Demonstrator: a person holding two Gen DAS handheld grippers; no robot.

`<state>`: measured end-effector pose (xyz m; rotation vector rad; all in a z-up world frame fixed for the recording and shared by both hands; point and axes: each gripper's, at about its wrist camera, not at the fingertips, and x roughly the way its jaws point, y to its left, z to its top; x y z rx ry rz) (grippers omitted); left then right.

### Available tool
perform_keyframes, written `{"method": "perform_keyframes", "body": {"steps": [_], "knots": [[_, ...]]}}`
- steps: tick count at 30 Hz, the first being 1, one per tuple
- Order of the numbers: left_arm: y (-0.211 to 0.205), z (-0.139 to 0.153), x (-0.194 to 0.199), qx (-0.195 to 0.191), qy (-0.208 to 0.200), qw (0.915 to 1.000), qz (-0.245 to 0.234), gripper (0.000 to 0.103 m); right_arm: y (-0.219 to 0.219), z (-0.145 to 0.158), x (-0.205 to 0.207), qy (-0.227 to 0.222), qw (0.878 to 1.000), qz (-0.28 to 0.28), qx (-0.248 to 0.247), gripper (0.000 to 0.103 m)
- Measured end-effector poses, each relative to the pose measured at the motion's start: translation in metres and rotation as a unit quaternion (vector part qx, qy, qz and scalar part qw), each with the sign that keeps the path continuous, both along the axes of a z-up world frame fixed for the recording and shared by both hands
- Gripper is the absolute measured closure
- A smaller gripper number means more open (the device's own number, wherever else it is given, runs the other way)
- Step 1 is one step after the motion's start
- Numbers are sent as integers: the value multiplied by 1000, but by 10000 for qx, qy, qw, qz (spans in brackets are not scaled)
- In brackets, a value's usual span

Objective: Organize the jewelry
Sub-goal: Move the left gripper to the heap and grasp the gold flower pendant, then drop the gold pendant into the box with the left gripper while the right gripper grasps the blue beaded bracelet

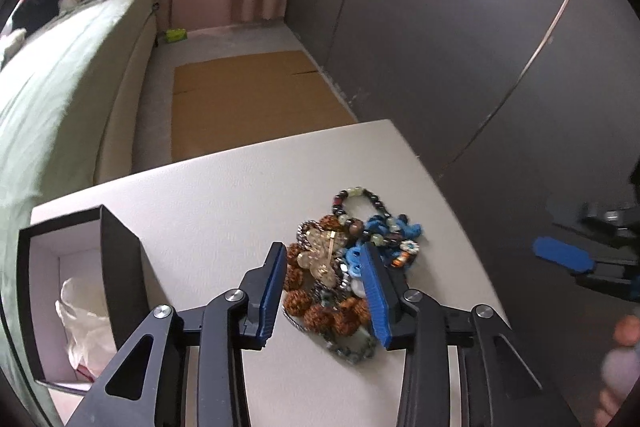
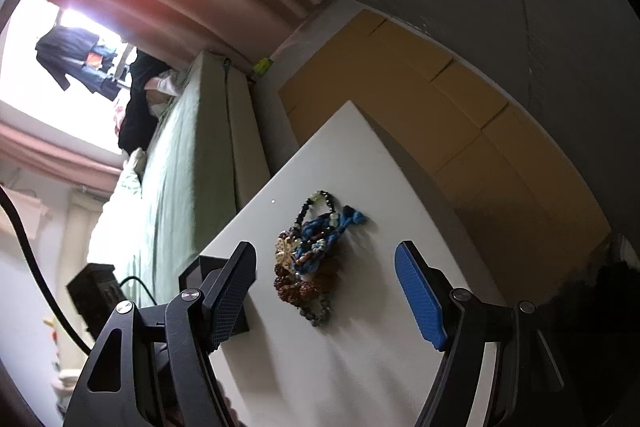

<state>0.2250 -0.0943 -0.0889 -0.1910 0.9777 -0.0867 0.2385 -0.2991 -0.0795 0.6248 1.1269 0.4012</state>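
Jewelry (image 1: 340,267) lies heaped at lower centre of the white surface (image 1: 200,195) in the left wrist view, between the left gripper (image 1: 324,287) and its part-spread blue pads, which do not visibly pinch it; a black box (image 1: 116,267) stands open at lower left. In the right wrist view the heap sits mid-frame beyond the right gripper (image 2: 324,287), whose jaws stand wide and empty.

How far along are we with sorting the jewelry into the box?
Nothing looks sorted yet: the jewelry sits in one tangled pile on the white table. The black box stands open, holding only what looks like a white bag. In hand: the left gripper straddles the pile, jaws not visibly gripping. The right gripper is open, away from the pile. Every piece remains to be moved.
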Motion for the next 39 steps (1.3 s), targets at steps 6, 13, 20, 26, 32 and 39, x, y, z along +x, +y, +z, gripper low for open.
{"method": "perform_keyframes", "body": {"steps": [6, 13, 20, 26, 32, 39], "knots": [[-9, -16, 10, 295, 113, 9995, -47, 64, -4, -1, 2, 32, 9999, -9, 112, 30], [-7, -28, 15, 453, 217, 9987, -85, 80, -5, -2, 3, 65, 9999, 47, 134, 30], [-1, -22, 5, 327, 143, 9992, -157, 82, -1, -5, 5, 103, 9999, 82, 89, 30], [9, -2, -9, 233, -63, 9996, -157, 82, 12, -7, 4, 104, 9997, 238, 5, 31], [28, 19, -27, 46, -346, 9994, 24, 82, 25, -19, 9, 229, 9994, 244, 4, 31], [59, 39, -56, -295, -709, 9965, 342, 82, 50, -35, 15, 425, 9984, 352, -137, 47]]}}
